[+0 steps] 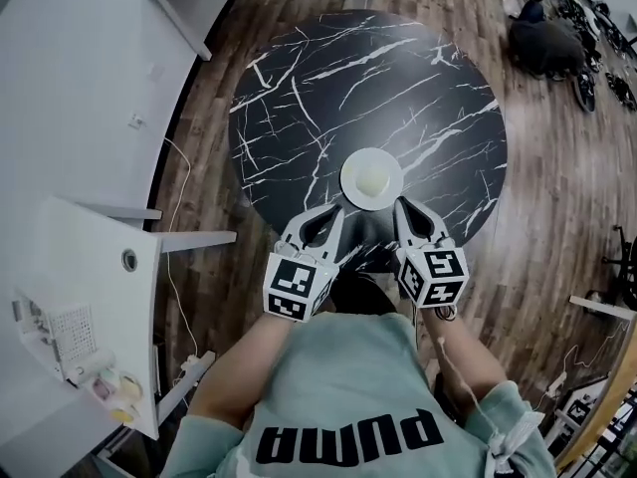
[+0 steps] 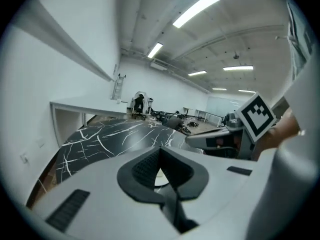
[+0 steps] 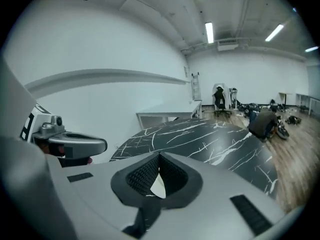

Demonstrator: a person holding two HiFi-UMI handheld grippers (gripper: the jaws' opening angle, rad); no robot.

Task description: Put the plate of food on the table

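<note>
A small white plate (image 1: 371,178) with pale food lies on the round black marble table (image 1: 299,98), near its front edge. My left gripper (image 1: 335,211) and right gripper (image 1: 400,205) hover side by side just in front of the plate, tips pointing at it, neither touching it. Both are shut with nothing in them. In the left gripper view the jaws (image 2: 160,149) meet at the tip, and a white sliver of plate (image 2: 159,177) shows through the gap below. The right gripper view shows the same: shut jaws (image 3: 160,156) and a sliver of plate (image 3: 159,187).
White desks (image 1: 80,267) stand at the left, with cables on the wood floor (image 1: 557,197) beside them. A dark bundle (image 1: 542,40) and wheels lie at the far right. A chair base (image 1: 622,257) is at the right edge.
</note>
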